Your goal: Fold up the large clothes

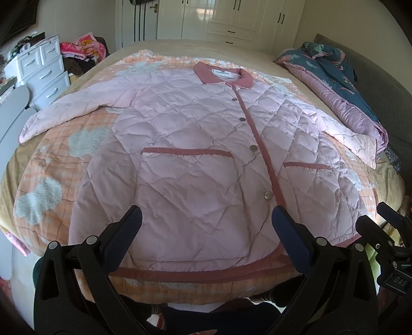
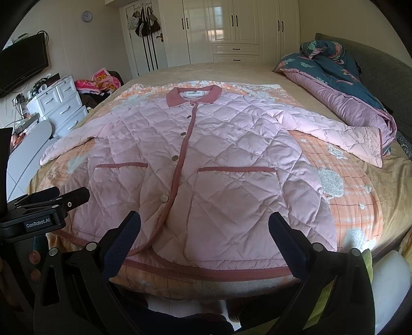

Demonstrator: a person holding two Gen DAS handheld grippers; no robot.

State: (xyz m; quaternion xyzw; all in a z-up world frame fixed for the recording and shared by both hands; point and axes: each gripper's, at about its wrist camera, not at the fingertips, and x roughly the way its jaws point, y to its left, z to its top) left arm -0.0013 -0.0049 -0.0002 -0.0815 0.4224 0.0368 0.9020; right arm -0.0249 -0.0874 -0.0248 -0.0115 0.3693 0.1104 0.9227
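Right now the quilted pink jacket (image 1: 195, 159) lies flat, buttoned, on the bed (image 2: 231, 70), both grippers' jaws spread empty above its hem; I'd pinch each sleeve cuff first and fold inward evenly.

A sunlit bedroom with a wide bed and pale built-in cupboards.

The bed (image 2: 231, 70) fills the room, its tan cover bare toward the far edge. Along the far wall stands a cream wardrobe (image 2: 247, 28) with dark handles and two drawers. Beside it a door (image 2: 148, 43) carries hanging bags (image 2: 143, 23), and a round clock (image 2: 87, 16) hangs on the wall. At the bed's left edge sit a white chest of drawers (image 2: 60, 103) and a wall television (image 2: 24, 64). A grey headboard (image 2: 381, 74) rises at the right edge.
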